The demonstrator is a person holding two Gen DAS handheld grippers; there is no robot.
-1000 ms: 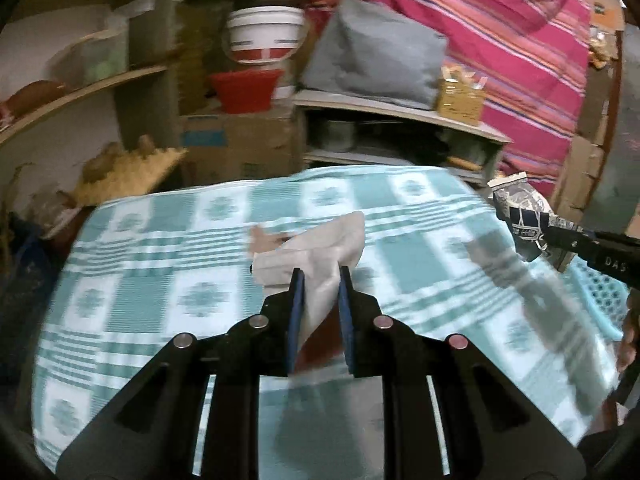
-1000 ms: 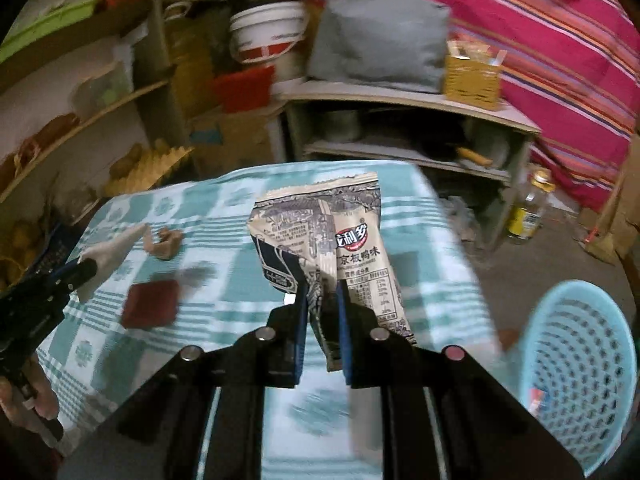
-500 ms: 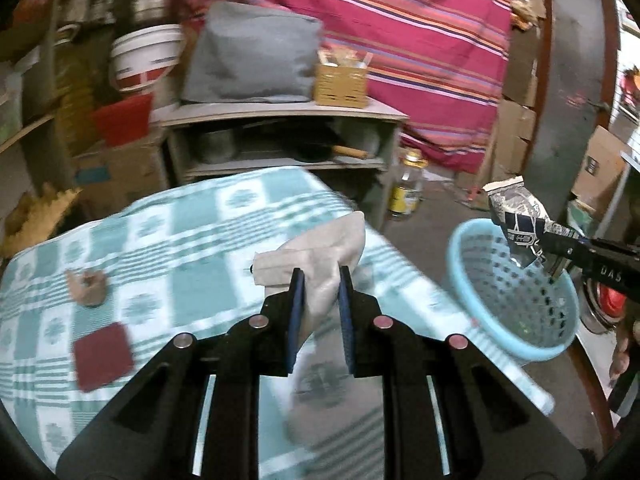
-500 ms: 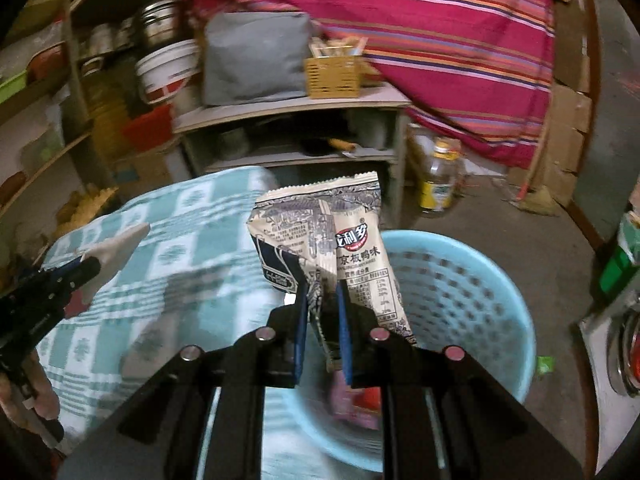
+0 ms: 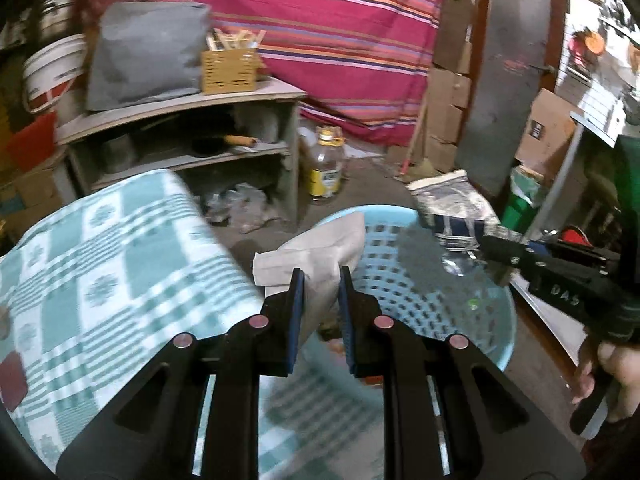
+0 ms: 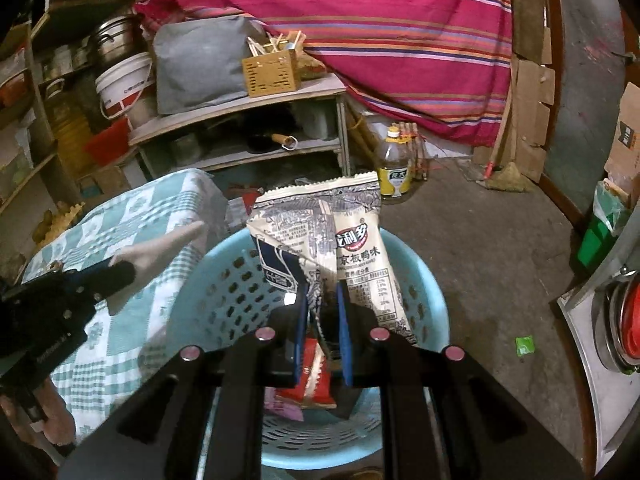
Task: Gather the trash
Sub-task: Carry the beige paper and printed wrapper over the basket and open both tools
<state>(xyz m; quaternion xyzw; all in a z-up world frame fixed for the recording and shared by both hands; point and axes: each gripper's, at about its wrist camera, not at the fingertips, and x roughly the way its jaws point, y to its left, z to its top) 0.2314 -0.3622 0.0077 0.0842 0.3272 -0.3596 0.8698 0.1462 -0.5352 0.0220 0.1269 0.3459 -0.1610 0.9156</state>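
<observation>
- The left gripper [image 5: 319, 276] is clamped on a crumpled beige tissue [image 5: 320, 248]. A second ago that tissue hung over the middle of the checked tablecloth [image 5: 120, 264]; now it sits past the cloth's edge, at the near rim of the light-blue basket [image 5: 496, 344].
- The right gripper [image 6: 322, 292] is clenched on an empty snack bag [image 6: 332, 236] printed with grey line art and Chinese characters. Over the same second it has swung off the table and now hangs right above the basket's opening.
- Below the right gripper's fingers, inside the basket [image 6: 424, 280], a red wrapper [image 6: 310, 380] and some purple scrap lie on the perforated floor — so this bin already holds collected trash.
- What the shift means: both pieces have been carried to the drop point, and neither has been let go. My reading is that release is the step in hand. The bag looks well centred; the tissue is nearer the rim and may need a little more reach, or it could fall between table and basket.
- Left behind on the cloth, a dark red square [image 5: 12, 376] shows at the left edge of the left view — probably more to fetch.
- Farther off, a yellow-labelled bottle [image 6: 394, 164] stands on the concrete floor, a small green scrap [image 6: 525, 345] lies to the basket's right, and the grey shelf unit [image 6: 240, 120] sits under a striped magenta cloth [image 6: 400, 20].
</observation>
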